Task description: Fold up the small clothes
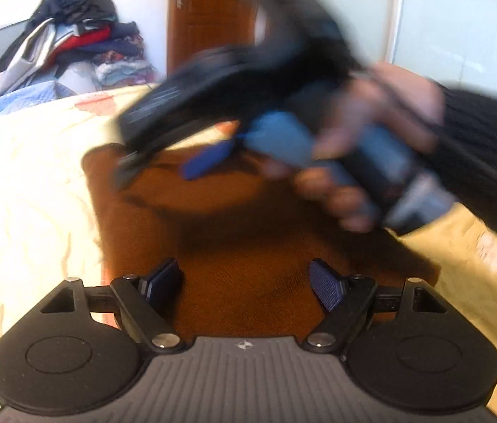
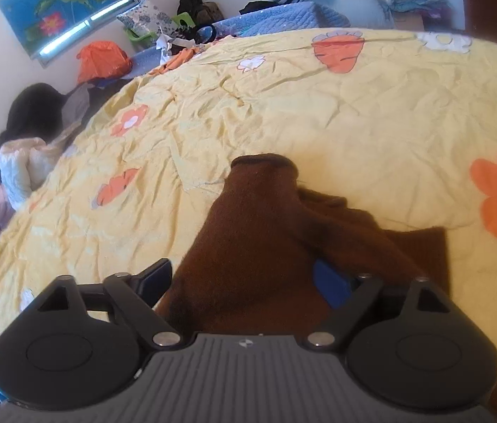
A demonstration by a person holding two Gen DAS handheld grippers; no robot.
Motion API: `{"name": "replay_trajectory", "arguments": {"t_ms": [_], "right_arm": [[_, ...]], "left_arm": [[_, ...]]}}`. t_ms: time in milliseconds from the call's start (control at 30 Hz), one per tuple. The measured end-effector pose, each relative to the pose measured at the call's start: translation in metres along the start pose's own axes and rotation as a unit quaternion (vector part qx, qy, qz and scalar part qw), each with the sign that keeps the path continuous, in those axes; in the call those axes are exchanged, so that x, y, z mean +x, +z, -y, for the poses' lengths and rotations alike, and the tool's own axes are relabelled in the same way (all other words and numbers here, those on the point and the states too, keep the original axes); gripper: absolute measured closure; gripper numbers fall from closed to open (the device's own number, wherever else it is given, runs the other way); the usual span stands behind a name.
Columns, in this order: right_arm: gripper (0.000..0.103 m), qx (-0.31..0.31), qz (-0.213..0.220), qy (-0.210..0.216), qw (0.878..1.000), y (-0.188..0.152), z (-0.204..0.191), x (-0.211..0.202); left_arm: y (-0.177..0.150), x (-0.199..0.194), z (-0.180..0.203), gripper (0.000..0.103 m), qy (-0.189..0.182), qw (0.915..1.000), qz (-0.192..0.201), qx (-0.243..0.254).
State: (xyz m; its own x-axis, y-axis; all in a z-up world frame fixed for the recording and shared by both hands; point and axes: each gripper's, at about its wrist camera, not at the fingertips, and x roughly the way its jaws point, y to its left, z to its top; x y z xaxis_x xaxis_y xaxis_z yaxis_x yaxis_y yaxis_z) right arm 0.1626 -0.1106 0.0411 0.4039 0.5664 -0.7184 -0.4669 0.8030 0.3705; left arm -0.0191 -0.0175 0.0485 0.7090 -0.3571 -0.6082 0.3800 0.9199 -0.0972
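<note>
A small brown knit garment (image 1: 248, 232) lies on the yellow flowered bedspread (image 2: 319, 105). My left gripper (image 1: 246, 283) is open just above it, with brown cloth between the spread fingers and nothing held. My right gripper (image 2: 248, 282) is open too, and the brown garment (image 2: 266, 232) with its sleeve or neck end pointing away fills the gap between its fingers. In the left wrist view the right gripper (image 1: 177, 162) is blurred, held in a hand (image 1: 371, 148) above the garment's far part.
A pile of clothes (image 1: 72, 42) sits past the bed by a wooden door (image 1: 209, 21). More clothes and bags (image 2: 103, 58) lie along the bed's far and left edges. A flower picture (image 2: 61, 0) hangs on the wall.
</note>
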Motion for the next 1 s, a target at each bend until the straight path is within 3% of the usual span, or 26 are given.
{"name": "replay_trajectory", "arguments": {"t_ms": [67,133,233,333,400,467,533,567,667,700,800,900,1000], "right_arm": [[0.018,0.041,0.039,0.024,0.998,-0.009,0.011,-0.037],[0.002,0.056,0.09,0.035,0.994,-0.027,0.03,-0.084],[0.002,0.094,0.106,-0.006,0.99,-0.029,0.063,-0.118],[0.008,0.121,0.092,-0.025,0.988,-0.021,0.082,-0.109],[0.013,0.11,0.08,-0.019,0.99,-0.014,0.081,-0.092],[0.021,0.079,0.056,-0.043,0.994,-0.007,0.077,-0.066],[0.041,0.053,0.018,-0.07,0.996,-0.004,0.077,-0.037],[0.049,0.048,-0.002,-0.07,0.996,-0.005,0.078,-0.022],[0.064,0.051,0.014,-0.049,0.997,-0.012,0.081,-0.019],[0.069,0.06,0.019,-0.039,0.997,-0.013,0.084,-0.02],[0.074,0.089,0.056,-0.01,0.994,-0.028,0.095,-0.027],[0.074,0.119,0.082,0.009,0.989,-0.034,0.1,-0.032],[0.055,0.14,0.092,-0.004,0.986,-0.032,0.09,-0.048]], "left_arm": [[-0.001,-0.017,-0.017,0.021,-0.012,0.9993,0.024,-0.026],[0.004,-0.021,-0.038,0.02,-0.005,0.9983,0.034,-0.047],[0.026,0.0,-0.077,0.02,0.028,0.9946,0.016,-0.098],[0.047,0.038,-0.11,0.02,0.068,0.9851,-0.015,-0.157],[0.061,0.062,-0.119,0.021,0.09,0.9822,-0.04,-0.16],[0.07,0.082,-0.124,0.021,0.096,0.983,-0.05,-0.148],[0.077,0.1,-0.128,0.023,0.101,0.9828,-0.063,-0.141],[0.079,0.107,-0.13,0.029,0.101,0.9828,-0.067,-0.14],[0.089,0.119,-0.123,0.064,0.088,0.9892,-0.049,-0.106],[0.093,0.123,-0.114,0.066,0.1,0.9906,-0.049,-0.078],[0.09,0.141,-0.088,0.066,0.161,0.9859,-0.038,0.023],[0.089,0.143,-0.079,0.065,0.182,0.9821,-0.026,0.042],[0.086,0.114,-0.074,0.064,0.191,0.9802,-0.01,0.049]]}}
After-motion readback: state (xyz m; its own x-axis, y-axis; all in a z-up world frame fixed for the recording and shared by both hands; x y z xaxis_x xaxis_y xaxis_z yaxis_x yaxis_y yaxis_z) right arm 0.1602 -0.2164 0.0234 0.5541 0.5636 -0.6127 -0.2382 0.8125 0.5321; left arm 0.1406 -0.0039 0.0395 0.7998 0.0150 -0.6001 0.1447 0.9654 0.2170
